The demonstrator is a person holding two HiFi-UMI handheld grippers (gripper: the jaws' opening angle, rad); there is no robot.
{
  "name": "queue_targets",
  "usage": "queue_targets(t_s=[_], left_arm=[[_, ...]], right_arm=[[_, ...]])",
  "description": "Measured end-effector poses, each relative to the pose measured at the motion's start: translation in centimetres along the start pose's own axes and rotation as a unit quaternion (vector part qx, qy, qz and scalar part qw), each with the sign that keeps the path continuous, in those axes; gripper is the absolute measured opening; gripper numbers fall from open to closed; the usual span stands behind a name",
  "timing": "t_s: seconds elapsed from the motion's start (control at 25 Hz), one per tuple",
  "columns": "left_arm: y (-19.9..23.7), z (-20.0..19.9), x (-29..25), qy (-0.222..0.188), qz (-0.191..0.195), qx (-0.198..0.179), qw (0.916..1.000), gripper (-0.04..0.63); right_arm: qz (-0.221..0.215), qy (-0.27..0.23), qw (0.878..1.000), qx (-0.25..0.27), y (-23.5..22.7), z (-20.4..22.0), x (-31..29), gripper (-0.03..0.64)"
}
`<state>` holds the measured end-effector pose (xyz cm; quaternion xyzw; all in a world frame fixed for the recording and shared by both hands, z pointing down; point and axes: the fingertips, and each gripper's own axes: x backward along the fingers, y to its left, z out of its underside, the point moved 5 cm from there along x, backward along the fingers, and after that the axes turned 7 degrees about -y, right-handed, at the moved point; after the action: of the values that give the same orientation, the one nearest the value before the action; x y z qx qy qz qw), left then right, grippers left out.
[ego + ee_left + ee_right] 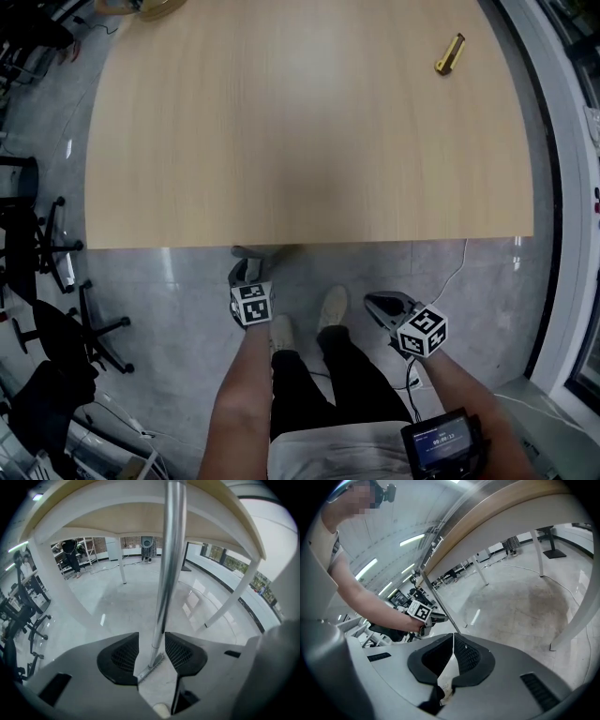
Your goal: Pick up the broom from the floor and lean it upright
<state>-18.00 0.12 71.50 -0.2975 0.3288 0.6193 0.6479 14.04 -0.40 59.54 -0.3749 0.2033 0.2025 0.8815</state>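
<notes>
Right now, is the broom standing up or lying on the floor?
Upright: its handle rises from the floor, between the left gripper's open jaws, to the table edge.

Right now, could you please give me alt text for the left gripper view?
A silver broom handle stands upright between the left gripper's open jaws, touching neither pad, and rises past the pale table's edge above a grey floor.

The broom pole (169, 564) leans on the counter (309, 122) edge, standing between the left hand-held gripper's (151, 641) parted jaws. Floor (136, 606) beneath lies open between white legs (234, 592); chairs (92, 330) crowd the left.
</notes>
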Motion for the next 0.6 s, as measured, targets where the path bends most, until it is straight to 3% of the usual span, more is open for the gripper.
queue_targets(t_s=[0.32, 0.6], left_arm=[[2.3, 5.3, 7.3, 0.060, 0.023, 0.014, 0.9979, 0.160], [2.0, 3.9, 11.8, 0.008, 0.066, 0.000, 0.9978, 0.158]], right_arm=[[0.018, -0.021, 1.000, -0.012, 1.3, -0.6, -2.0, 0.018], [0.056, -0.088, 0.995, -0.004, 2.9, -2.4, -4.1, 0.018]])
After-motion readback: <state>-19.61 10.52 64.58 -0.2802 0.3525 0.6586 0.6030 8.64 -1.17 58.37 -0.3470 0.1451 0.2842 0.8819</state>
